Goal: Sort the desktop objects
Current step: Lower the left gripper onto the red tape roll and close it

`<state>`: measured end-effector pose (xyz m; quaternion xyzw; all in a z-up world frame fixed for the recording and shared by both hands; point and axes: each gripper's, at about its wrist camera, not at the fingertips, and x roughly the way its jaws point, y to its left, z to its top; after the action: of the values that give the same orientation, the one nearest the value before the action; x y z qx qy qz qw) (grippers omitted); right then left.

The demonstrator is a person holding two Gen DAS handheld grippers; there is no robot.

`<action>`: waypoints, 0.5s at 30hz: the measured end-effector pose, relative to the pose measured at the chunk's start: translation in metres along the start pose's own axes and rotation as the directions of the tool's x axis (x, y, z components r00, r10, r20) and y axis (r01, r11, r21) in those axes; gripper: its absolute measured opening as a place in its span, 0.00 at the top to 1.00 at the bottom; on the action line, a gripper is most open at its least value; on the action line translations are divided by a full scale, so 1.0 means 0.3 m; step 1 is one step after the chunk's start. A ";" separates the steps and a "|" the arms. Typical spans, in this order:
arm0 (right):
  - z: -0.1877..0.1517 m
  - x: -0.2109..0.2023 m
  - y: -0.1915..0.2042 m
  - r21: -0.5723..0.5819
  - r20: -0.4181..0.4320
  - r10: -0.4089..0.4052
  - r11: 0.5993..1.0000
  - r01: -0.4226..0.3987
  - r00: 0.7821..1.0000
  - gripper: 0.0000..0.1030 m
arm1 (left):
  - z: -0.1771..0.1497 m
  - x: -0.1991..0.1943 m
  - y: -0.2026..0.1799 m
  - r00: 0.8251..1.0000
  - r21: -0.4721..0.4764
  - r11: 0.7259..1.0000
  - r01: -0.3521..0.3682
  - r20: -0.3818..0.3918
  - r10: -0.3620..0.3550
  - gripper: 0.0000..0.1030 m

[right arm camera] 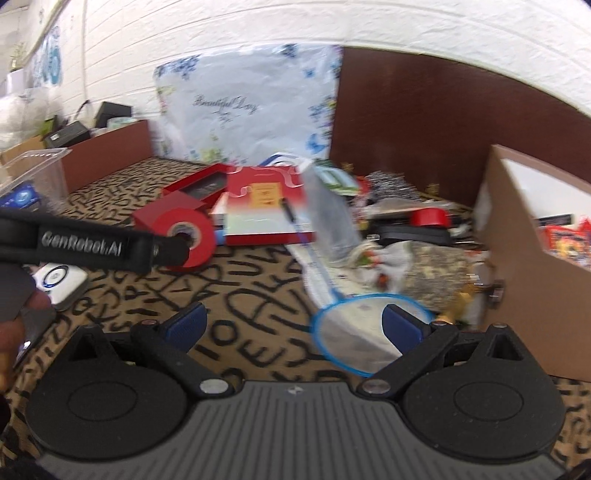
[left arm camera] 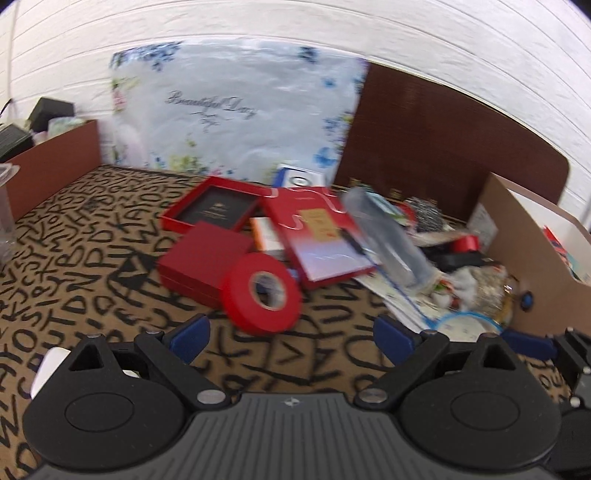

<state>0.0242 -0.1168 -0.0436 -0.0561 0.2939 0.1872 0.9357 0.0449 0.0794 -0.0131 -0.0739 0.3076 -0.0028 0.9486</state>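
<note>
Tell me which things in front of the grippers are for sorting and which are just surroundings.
To sort:
red tape roll
closed red box
open red box
red booklet
clear tube
small blue net

Surroundings:
floral bag
cardboard box
lettered mat
white brick wall
Both grippers, left and right, are open and empty.

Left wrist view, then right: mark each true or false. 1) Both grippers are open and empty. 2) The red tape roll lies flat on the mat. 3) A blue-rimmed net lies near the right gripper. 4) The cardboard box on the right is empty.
1) True: the left gripper and the right gripper hold nothing.
2) False: the red tape roll stands tilted on edge against a red box.
3) True: the blue-rimmed net lies there.
4) False: the cardboard box holds colourful items.
</note>
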 end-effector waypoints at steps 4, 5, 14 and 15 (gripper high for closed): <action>0.014 0.057 0.056 -0.055 -0.012 0.062 0.997 -0.063 0.998 0.04 | 0.027 0.038 0.057 1.000 -0.031 1.000 0.005 -0.016 -0.005 0.09; 0.019 0.070 0.068 -0.064 -0.015 0.080 0.995 -0.081 0.997 0.04 | 0.033 0.051 0.067 1.000 -0.034 0.999 0.007 -0.019 -0.008 0.10; 0.052 0.220 0.158 -0.130 -0.038 0.191 0.972 -0.195 0.981 0.05 | 0.078 0.151 0.115 0.999 -0.007 1.000 0.016 -0.052 -0.017 0.30; 0.057 0.240 0.165 -0.129 -0.040 0.199 0.971 -0.202 0.979 0.05 | 0.080 0.162 0.118 0.998 -0.005 1.000 0.015 -0.056 -0.015 0.33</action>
<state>0.0688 -0.0447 -0.0704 -0.0905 0.2975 0.2990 0.9022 0.0968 0.1154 -0.0273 -0.0782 0.3333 -0.0114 0.9395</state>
